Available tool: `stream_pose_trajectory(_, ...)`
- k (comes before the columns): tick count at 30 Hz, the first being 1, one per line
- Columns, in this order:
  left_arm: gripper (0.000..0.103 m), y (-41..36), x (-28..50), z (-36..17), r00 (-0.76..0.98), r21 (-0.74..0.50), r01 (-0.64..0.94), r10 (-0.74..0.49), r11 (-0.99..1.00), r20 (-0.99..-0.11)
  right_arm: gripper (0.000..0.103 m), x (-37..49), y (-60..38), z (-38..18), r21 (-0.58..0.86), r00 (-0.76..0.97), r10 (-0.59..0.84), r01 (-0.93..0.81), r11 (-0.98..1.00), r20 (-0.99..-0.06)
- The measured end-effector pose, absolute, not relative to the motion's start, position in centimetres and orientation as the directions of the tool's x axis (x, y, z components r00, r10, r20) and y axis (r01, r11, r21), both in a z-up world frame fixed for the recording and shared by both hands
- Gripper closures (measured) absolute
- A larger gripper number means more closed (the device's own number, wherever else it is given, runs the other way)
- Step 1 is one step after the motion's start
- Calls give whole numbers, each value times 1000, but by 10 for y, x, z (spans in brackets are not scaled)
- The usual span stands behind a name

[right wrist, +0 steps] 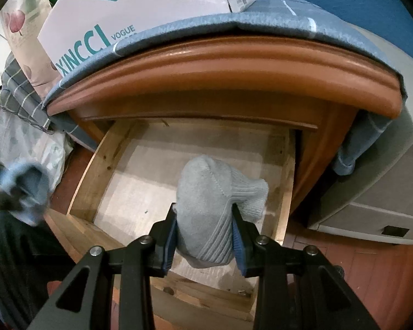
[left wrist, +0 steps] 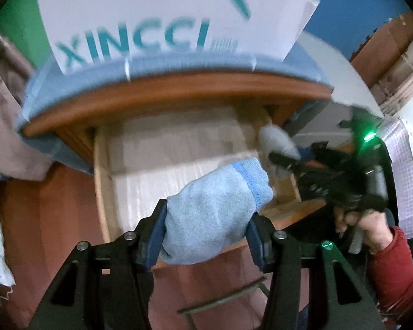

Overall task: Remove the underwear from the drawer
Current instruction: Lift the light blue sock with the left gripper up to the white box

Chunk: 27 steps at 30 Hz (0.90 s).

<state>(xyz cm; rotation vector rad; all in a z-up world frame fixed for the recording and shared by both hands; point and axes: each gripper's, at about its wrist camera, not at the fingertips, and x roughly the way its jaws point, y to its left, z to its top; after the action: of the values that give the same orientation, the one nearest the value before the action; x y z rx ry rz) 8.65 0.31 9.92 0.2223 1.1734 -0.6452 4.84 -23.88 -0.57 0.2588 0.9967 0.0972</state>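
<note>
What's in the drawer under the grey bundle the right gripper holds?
Nothing: in the right wrist view the drawer floor is bare below the grey bundle.

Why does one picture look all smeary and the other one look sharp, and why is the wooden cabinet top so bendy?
Left wrist view: motion smear blurs the white box and drawer, though the blue bundle in the left gripper stays fairly crisp. Right wrist view: mostly sharp around the grey bundle in the right gripper; only the left edge is blurred. The fisheye lenses curve the cabinet top.
</note>
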Motion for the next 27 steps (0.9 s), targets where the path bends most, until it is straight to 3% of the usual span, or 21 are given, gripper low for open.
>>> stream_pose_trajectory(9,54,13,93,210,452,-65,564,-374,823,-810,69,46,-238,-3,264,551,201,37,964,-810)
stream_pose_trajectory(17,54,7,141,298,635,57,471,-294,880,-714,69,43,-241,1,279,566,210,38,959,-797)
stream_pose_trajectory(22,53,-5,185,309,689,100,362,-194,927,-698,68,42,-242,3,283,570,212,37,959,-794)
stream_pose_trajectory(27,53,-19,238,288,682,129,267,-93,955,-725,68,40,-244,6,285,577,211,39,958,-789)
